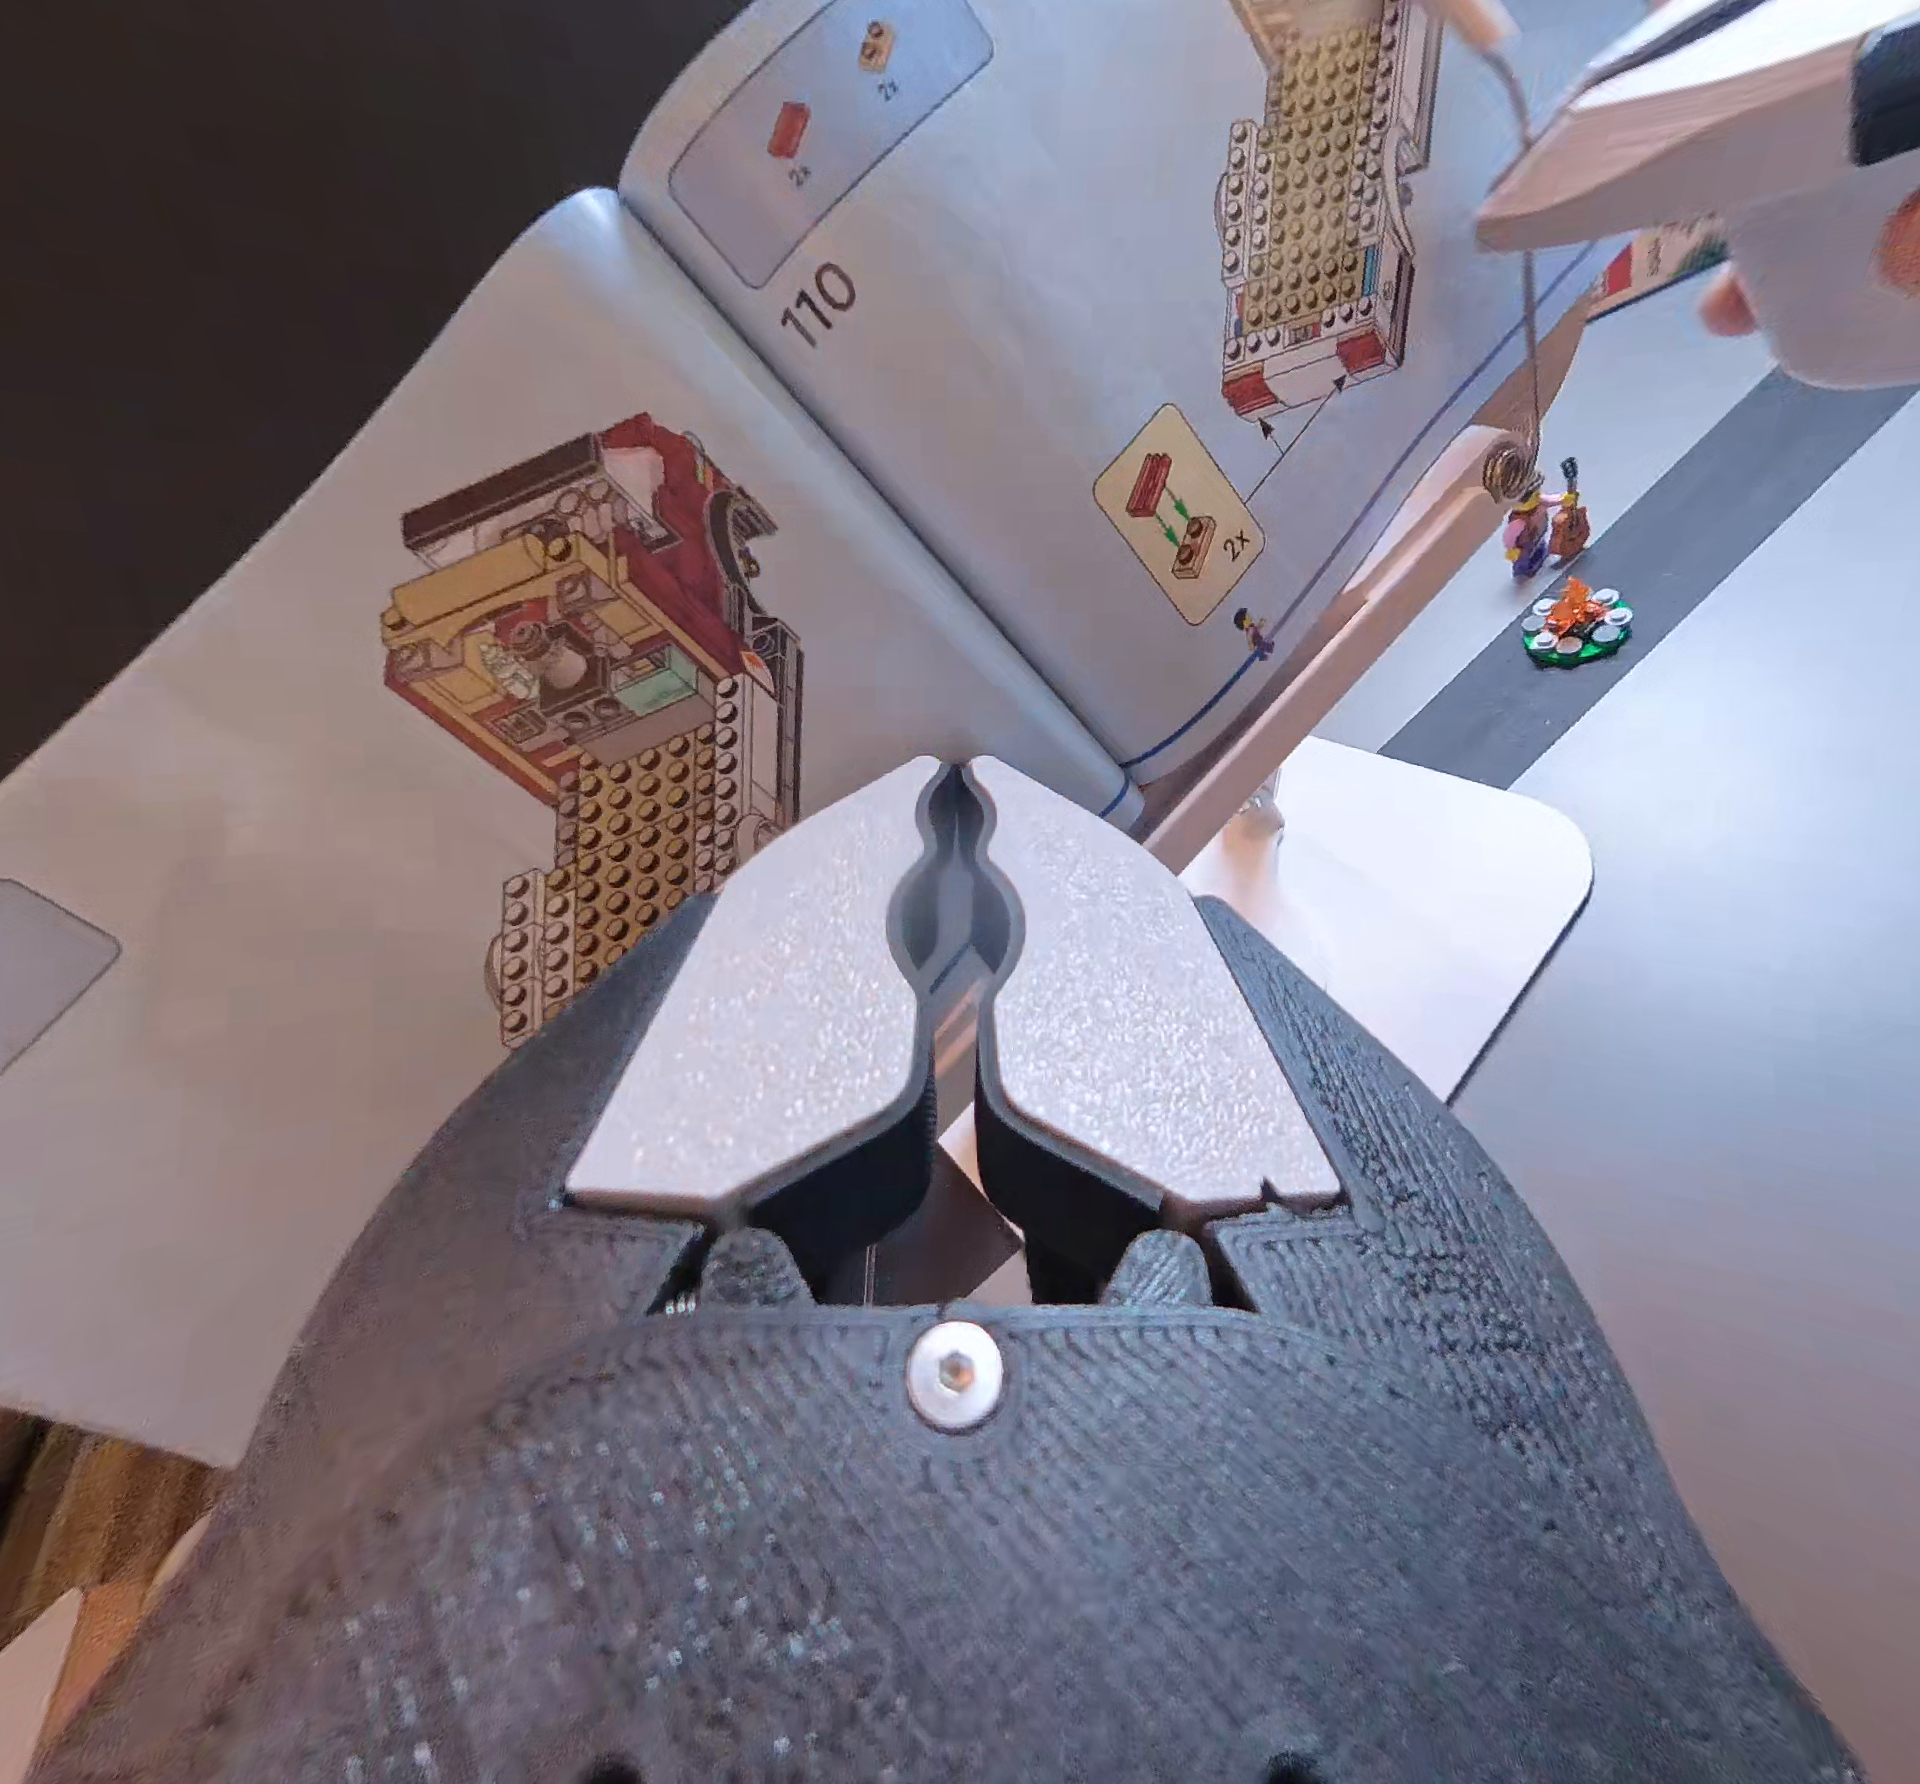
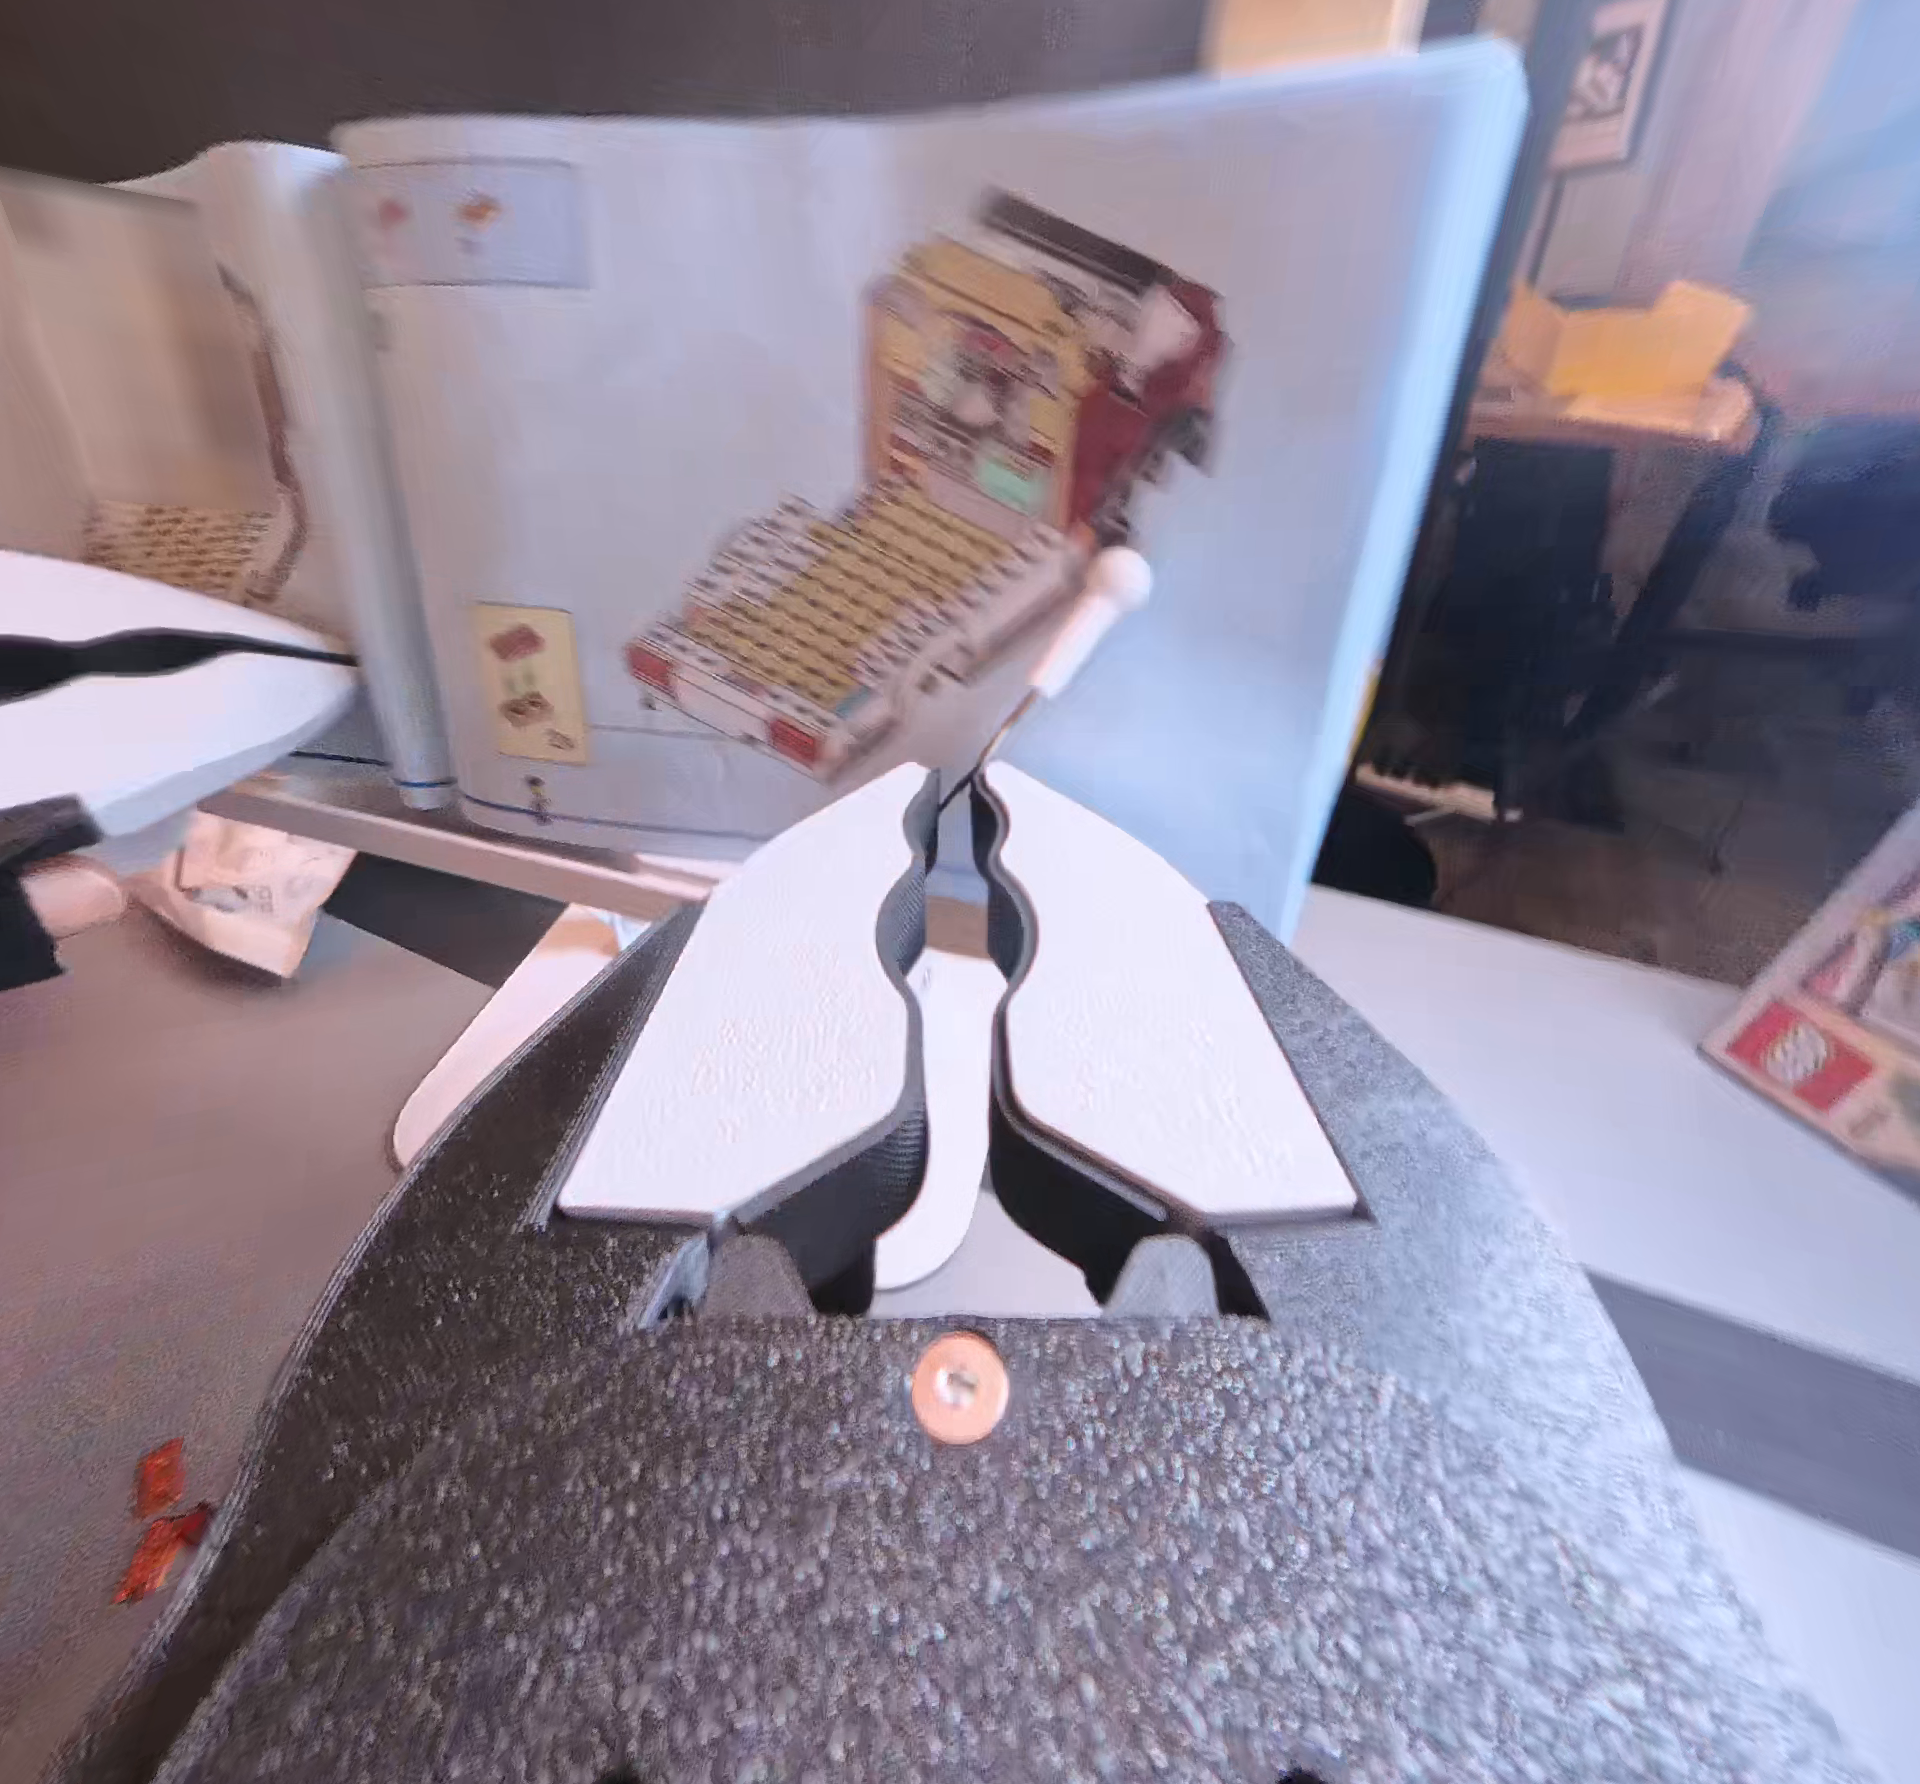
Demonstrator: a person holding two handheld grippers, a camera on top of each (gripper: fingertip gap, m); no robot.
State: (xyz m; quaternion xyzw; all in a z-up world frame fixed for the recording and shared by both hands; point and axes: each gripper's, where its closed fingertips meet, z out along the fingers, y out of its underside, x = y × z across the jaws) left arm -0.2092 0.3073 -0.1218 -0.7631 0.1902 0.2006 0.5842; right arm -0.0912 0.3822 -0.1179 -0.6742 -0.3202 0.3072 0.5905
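Observation:
An open brick-building instruction booklet stands on a white book stand. My left gripper is shut, its tips against the bottom edge of the left page near the spine. I cannot tell whether a page is pinched. It also shows in the right wrist view, tips closed beside the spine. My right gripper is shut on the stand's thin wire page-holder arm, which ends in a white cap. In the left wrist view the wire rises from a spring coil into the right gripper's fingers.
Two small minifigures and a round green campfire piece stand on a dark strip of the table. Small red pieces lie at the near left. A crumpled plastic bag lies below the stand. A printed box leans at the right. Across from one pair of fingers to the other is roughly 15 centimetres.

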